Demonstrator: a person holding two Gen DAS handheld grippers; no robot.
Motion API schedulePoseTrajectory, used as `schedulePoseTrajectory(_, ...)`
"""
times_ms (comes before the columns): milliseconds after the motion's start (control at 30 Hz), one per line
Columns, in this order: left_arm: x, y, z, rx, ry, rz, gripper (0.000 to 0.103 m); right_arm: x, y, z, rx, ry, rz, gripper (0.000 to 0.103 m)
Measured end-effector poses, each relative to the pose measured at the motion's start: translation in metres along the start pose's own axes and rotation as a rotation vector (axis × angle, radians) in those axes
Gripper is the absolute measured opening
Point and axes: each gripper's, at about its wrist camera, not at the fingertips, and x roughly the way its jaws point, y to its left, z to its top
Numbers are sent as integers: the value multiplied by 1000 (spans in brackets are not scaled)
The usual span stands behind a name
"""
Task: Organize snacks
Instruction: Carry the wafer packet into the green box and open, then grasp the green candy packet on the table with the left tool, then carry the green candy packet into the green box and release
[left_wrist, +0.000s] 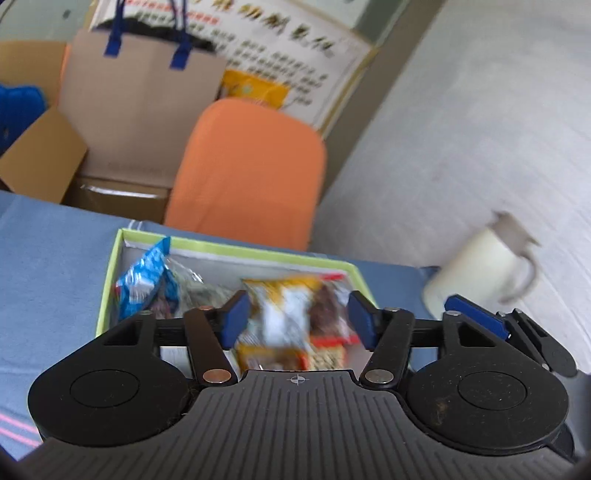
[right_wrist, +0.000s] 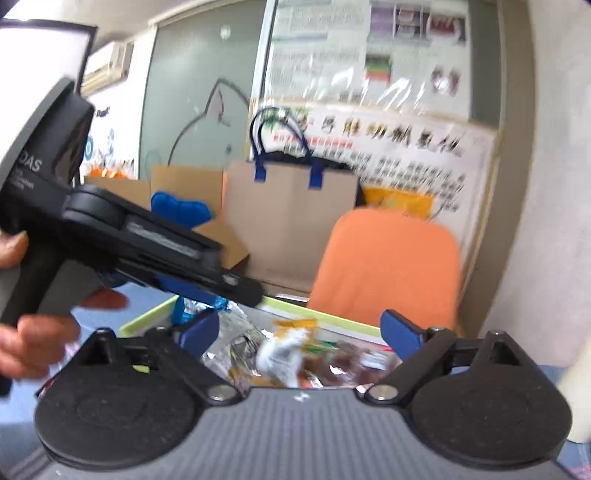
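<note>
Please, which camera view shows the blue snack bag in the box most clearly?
The left wrist view shows it best: the blue snack bag stands at the left end of the green-edged box, almost wholly visible. In the right wrist view only a small blue part appears, because the left gripper crosses in front of it.

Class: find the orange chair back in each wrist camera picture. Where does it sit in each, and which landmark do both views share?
Left wrist view: the orange chair back stands centre, just beyond the green-rimmed snack box.
Right wrist view: the orange chair back sits right of centre, behind the same box.
Shared landmark: the brown paper bag with blue handles.
</note>
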Motion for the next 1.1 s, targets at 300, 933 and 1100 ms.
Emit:
schedulePoseTrajectory(300, 39, -12, -87, -69, 291, -142, 37, 29, 7, -98, 38, 289, 37, 93)
schedulePoseTrajectory(933, 27, -24, -148, -73, 437, -83, 9, -21, 59, -128, 80, 317, 220, 94)
schedulePoseTrajectory(1100, -33, -17, -182, -89, 407, -65, 15, -62, 96, -141, 20, 272, 271, 93)
